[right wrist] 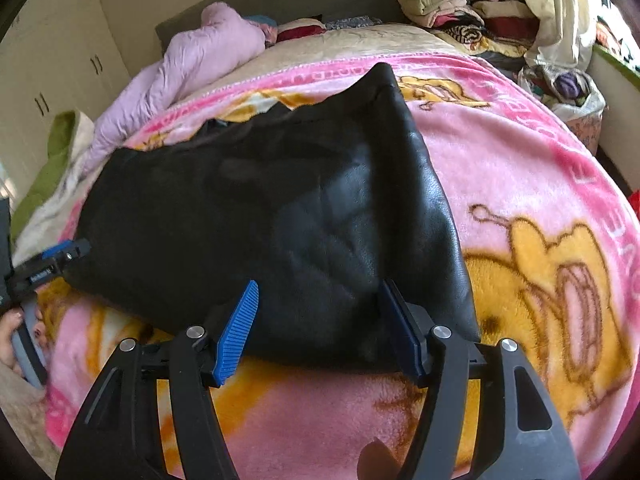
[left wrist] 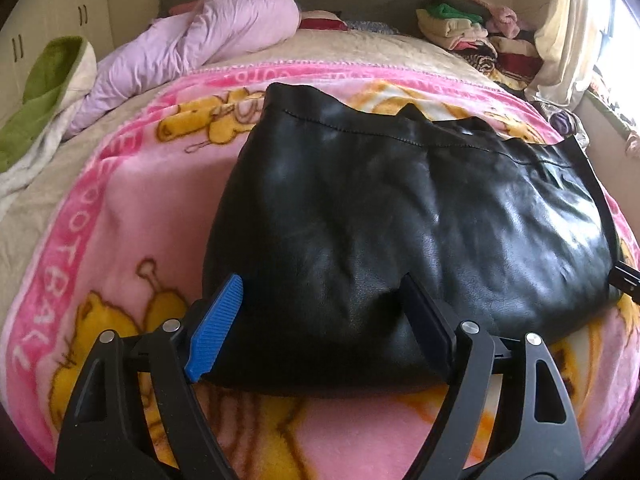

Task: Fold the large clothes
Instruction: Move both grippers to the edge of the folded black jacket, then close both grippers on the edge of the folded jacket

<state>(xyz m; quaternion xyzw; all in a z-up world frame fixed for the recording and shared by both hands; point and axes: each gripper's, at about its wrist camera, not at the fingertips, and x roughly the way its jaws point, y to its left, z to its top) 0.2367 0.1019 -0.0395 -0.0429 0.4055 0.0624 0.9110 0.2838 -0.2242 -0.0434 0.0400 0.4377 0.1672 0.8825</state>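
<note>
A black leather garment (left wrist: 400, 208) lies folded on a pink cartoon blanket (left wrist: 132, 208) on the bed. My left gripper (left wrist: 320, 320) is open, its blue pads (left wrist: 216, 328) on either side of the garment's near left corner, just above it. In the right wrist view the same garment (right wrist: 260, 208) fills the middle. My right gripper (right wrist: 320, 320) is open, its pads (right wrist: 236, 332) astride the near right corner. The left gripper shows at the left edge of the right wrist view (right wrist: 44, 268), the right gripper at the right edge of the left wrist view (left wrist: 626, 280).
A lilac quilt (left wrist: 208, 40) and a green-and-white blanket (left wrist: 40, 104) lie at the bed's far left. A pile of folded clothes (left wrist: 472, 36) sits at the far right by the window. Wardrobe doors (right wrist: 52, 64) stand on the left. A bag of clothes (right wrist: 568, 88) stands beside the bed.
</note>
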